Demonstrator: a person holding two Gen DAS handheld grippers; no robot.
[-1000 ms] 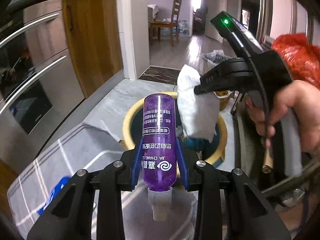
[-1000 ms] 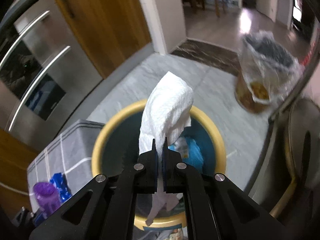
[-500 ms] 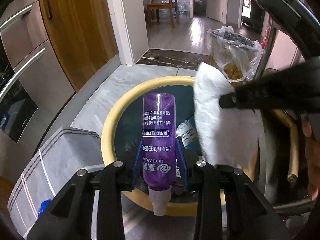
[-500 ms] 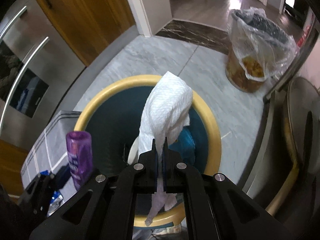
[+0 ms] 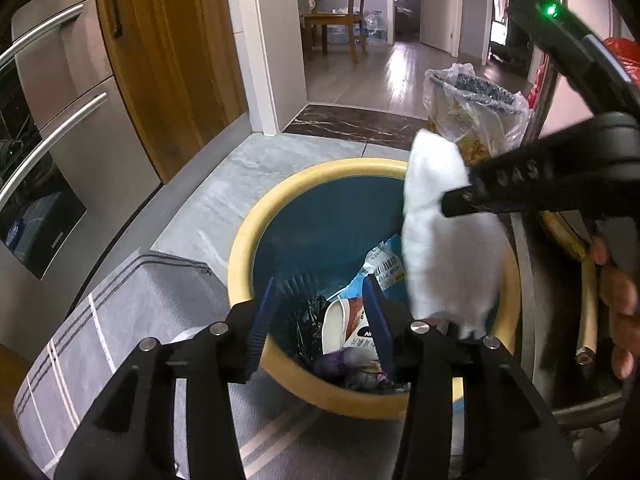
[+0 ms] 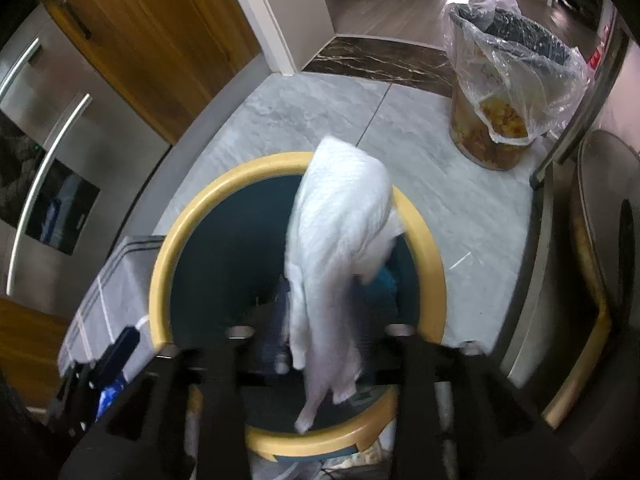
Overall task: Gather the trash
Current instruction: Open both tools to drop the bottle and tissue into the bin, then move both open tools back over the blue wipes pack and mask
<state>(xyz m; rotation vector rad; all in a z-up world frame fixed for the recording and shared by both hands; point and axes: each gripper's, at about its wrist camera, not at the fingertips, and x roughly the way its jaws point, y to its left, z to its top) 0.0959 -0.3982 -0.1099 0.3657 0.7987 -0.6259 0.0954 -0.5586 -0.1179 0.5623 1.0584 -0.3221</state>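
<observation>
A round bin with a yellow rim (image 5: 256, 224) and blue inside stands on the floor, with wrappers and trash in it. My left gripper (image 5: 324, 320) is open and empty above its near rim. The purple bottle (image 5: 340, 360) lies blurred in the bin below it. My right gripper (image 6: 320, 332) is open over the bin (image 6: 172, 216), blurred. The white paper towel (image 6: 336, 240) hangs loose between its spread fingers, over the bin. In the left wrist view the towel (image 5: 444, 232) is beside the right gripper's tip (image 5: 472, 200).
A second bin lined with a clear plastic bag (image 6: 508, 92) stands on the grey tiles beyond. A grey checked cloth (image 5: 132, 320) lies to the left of the yellow bin. Steel appliances (image 5: 60, 128) and a wooden cabinet (image 5: 172, 60) line the left. A metal frame (image 6: 560, 240) stands at the right.
My left gripper opened and the purple bottle dropped into the bin. My right gripper opened, and the paper towel is loose between its fingers.
</observation>
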